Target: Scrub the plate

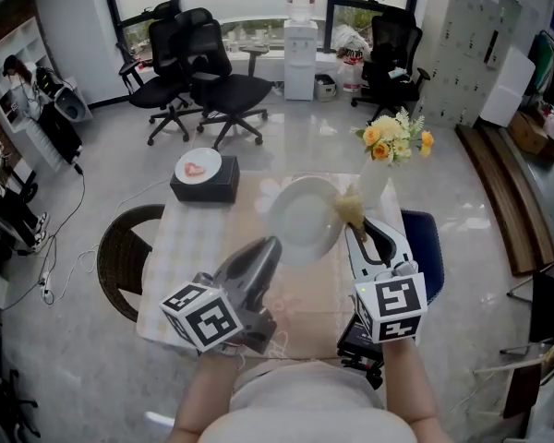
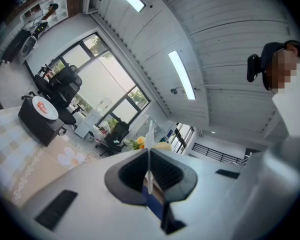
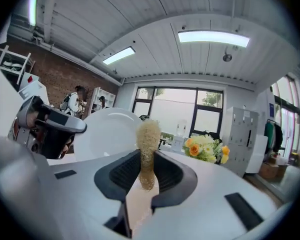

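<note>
A white plate (image 1: pixel 305 218) is held up on edge above the table, and my left gripper (image 1: pixel 275 244) is shut on its lower left rim. In the left gripper view the plate (image 2: pixel 149 143) shows edge-on as a thin white line between the jaws. My right gripper (image 1: pixel 353 227) is shut on a tan loofah scrubber (image 1: pixel 351 209), whose tip touches the plate's right rim. In the right gripper view the scrubber (image 3: pixel 148 146) stands upright between the jaws, with the plate (image 3: pixel 107 133) just left of it and the left gripper (image 3: pixel 45 129) beyond.
A table with a checked cloth (image 1: pixel 198 247) lies below. On it stand a black box (image 1: pixel 206 185) carrying a small plate with a red heart (image 1: pixel 198 164), and a vase of yellow flowers (image 1: pixel 393 138). A wicker chair (image 1: pixel 125 255) and a blue chair (image 1: pixel 425 247) flank the table.
</note>
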Demonstrator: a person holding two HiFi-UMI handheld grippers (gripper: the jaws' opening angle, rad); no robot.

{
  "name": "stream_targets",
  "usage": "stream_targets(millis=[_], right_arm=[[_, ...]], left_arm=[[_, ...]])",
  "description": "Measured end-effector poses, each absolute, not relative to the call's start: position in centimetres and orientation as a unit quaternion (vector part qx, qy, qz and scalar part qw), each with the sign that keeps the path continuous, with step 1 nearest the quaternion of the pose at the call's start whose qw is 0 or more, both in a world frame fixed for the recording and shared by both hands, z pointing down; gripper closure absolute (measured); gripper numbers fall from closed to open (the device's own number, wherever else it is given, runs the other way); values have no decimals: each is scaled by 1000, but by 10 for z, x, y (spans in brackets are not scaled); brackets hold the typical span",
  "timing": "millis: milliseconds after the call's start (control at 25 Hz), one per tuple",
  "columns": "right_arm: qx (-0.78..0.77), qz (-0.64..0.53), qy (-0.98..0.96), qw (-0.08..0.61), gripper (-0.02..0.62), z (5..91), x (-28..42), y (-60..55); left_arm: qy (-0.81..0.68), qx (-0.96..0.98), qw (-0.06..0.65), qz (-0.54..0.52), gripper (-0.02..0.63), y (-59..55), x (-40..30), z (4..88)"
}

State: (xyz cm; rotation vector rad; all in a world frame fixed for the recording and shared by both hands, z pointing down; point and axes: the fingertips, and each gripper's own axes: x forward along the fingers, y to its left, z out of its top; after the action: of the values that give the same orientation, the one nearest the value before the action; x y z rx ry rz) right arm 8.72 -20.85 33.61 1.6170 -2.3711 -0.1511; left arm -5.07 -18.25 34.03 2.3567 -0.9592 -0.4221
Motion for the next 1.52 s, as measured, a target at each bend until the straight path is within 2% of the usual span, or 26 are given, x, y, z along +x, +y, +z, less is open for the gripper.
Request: stream_targets(millis=[240, 600, 920, 1280, 1520], right_arm=[[548, -23, -834, 61, 509, 313, 87, -196], [394, 189, -897, -67, 511, 326, 24, -171], [314, 305, -890, -128, 511, 333, -1, -160], [314, 339, -880, -108, 511, 350, -10, -162], [317, 303, -897, -49, 511, 358, -9, -161]], left_arm=[[-364, 876, 275, -158, 588, -183, -54, 340], [-375, 873, 270, -158, 588, -189, -53, 341], [-386, 870, 265, -157, 588, -191, -52, 339], [-399, 857, 270, -181, 588, -193, -60, 337], [-404, 855, 271, -180, 588, -192, -64, 336]])
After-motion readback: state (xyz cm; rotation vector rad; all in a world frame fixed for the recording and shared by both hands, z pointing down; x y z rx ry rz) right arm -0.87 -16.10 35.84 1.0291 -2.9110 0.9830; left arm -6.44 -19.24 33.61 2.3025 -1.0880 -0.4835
